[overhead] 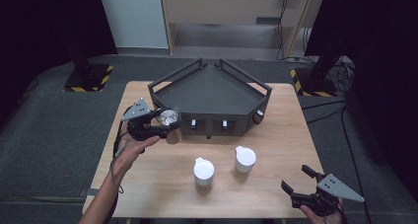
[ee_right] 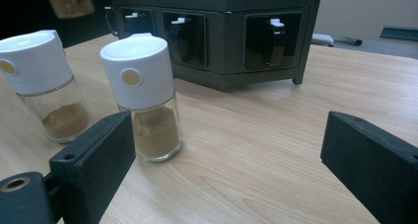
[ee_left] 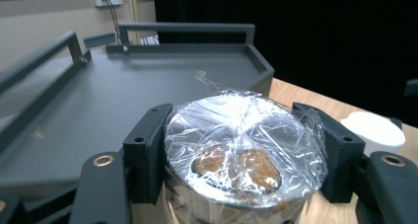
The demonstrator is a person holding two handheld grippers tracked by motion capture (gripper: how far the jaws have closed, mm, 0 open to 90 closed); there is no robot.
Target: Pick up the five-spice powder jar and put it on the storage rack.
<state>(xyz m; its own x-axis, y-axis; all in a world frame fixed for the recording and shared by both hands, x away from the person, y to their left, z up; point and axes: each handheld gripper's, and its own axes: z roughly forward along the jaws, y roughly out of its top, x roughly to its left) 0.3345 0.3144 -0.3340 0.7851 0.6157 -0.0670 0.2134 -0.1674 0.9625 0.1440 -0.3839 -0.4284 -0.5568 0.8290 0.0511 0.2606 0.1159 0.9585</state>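
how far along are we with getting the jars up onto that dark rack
Done: nothing stands on the rack's top tray yet. In hand: the left tool is shut on a film-covered jar, held above the table at the rack's left corner. Left: that jar has yet to be set down, and two white-capped spice jars stand on the table. The right tool is open near the table's front right corner.

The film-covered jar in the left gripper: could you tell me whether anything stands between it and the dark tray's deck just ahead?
Nothing visible blocks it. The left gripper holds the film-covered jar in its jaws at the edge of the dark tray; the deck beyond looks bare. The side rails run at its edges, and the near corner has none in front of the jar.
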